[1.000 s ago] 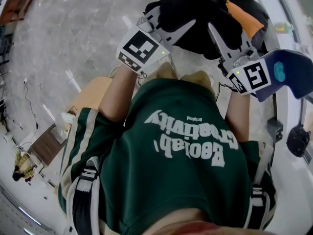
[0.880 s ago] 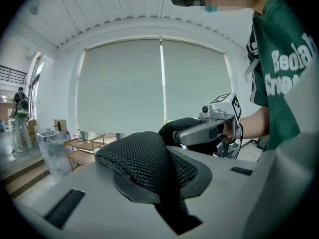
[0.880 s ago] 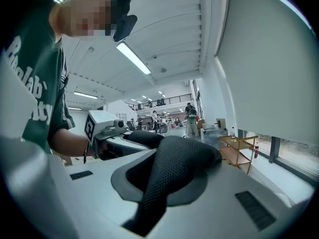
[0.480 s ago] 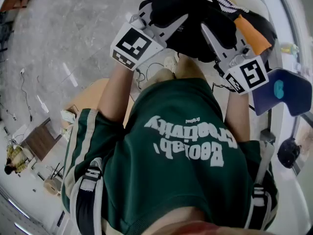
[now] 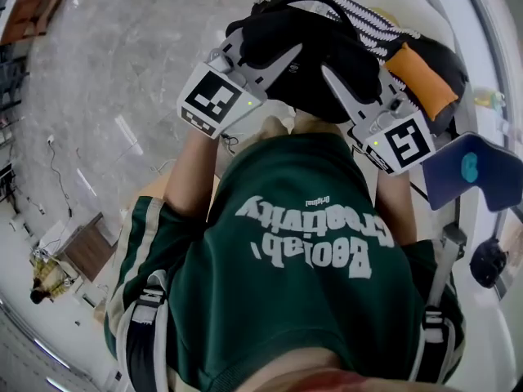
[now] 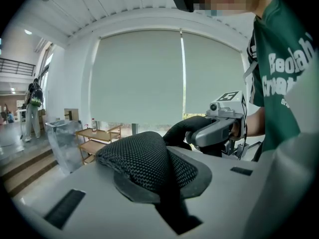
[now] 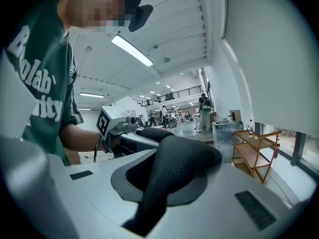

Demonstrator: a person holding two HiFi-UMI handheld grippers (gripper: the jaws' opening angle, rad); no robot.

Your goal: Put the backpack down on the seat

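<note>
Backpack (image 5: pixel 327 43) at 12 o'clock of head view, black with an orange patch toward 2 o'clock, carried in the air ahead of a green shirt (image 5: pixel 302 276). Left gripper (image 5: pixel 274 55) at 11 o'clock and right gripper (image 5: pixel 347 88) at 1 o'clock, both reaching up into the black fabric. In left gripper view, jaws nearly together, pinching a black mesh strap (image 6: pixel 144 161) bulging up between them, with the other gripper beyond at 2 o'clock. In right gripper view, jaws likewise clamped on a mesh strap (image 7: pixel 174 171). Blue chair (image 5: pixel 478 170) at 3 o'clock of head view, just beside the backpack's lower right edge; contact not clear. Grey stone floor (image 5: pixel 106 47) at 10 o'clock.
</note>
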